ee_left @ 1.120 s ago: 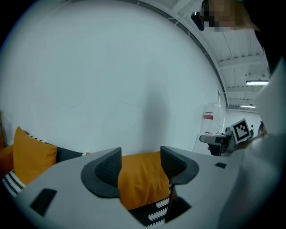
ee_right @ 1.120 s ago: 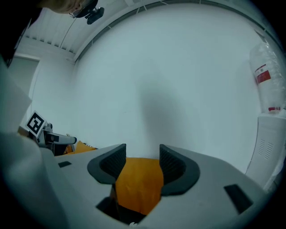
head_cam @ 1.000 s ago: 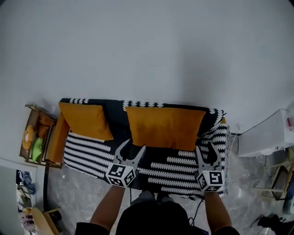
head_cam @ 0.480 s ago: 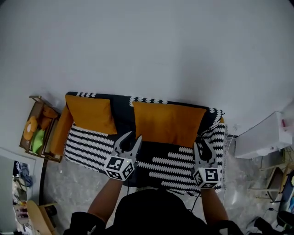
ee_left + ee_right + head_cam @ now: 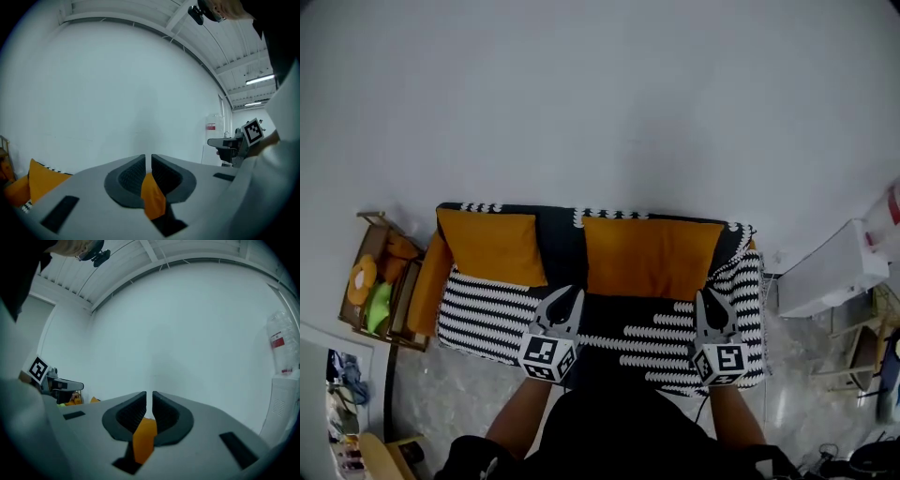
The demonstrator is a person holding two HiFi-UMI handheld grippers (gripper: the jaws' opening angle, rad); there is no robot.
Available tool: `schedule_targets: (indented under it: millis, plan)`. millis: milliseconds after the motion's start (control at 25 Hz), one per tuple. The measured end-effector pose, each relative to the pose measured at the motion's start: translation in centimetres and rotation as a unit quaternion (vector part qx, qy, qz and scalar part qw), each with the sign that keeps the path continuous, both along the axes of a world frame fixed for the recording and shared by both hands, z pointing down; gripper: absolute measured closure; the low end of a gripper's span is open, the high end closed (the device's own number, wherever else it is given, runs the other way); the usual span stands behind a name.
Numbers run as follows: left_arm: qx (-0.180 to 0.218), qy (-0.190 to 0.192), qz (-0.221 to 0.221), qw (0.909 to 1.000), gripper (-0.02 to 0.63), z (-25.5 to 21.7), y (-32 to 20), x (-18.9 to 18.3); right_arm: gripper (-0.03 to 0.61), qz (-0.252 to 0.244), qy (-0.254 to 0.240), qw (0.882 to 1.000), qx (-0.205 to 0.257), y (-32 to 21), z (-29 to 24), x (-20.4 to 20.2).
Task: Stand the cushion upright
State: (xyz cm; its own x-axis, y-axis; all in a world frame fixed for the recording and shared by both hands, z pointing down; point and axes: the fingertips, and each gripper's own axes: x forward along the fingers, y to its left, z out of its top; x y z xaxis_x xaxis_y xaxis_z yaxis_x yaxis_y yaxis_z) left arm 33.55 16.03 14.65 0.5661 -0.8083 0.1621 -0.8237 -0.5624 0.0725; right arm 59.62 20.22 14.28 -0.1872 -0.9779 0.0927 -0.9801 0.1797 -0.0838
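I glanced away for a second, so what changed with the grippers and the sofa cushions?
Both grippers' jaws have just been closing: the left gripper and right gripper were spread a second ago and are now shut on nothing; cushion orange only shows through the gap behind the pads. Unchanged: both hover by the lower corners of the right cushion; it and the left cushion lean against the sofa.

- Black-and-white patterned sofa (image 5: 487,309): front seat edge open.
- Wide orange fabric cushion (image 5: 652,258) and smaller orange fabric cushion (image 5: 492,248) line its back edge.
- Wooden side shelf (image 5: 364,222) blocks its left end.
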Motion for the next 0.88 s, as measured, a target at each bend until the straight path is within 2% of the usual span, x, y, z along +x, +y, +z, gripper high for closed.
schedule_targets:
  millis: [320,600,880]
  plan:
    - [0.002,0.032,0.015,0.9994,0.561,-0.7,-0.3,-2.5,0.537,0.015,0.011,1.000,-0.007,1.1,0.4,-1.8]
    - [0.014,0.038,0.025,0.9989,0.562,-1.6,-0.9,-2.7,0.540,0.012,0.004,1.000,0.006,0.6,-0.8,-2.6]
    - [0.017,0.062,0.018,0.9978,0.561,-2.4,-1.5,-2.6,0.541,0.010,-0.012,1.000,0.013,-0.2,-1.7,-2.0]
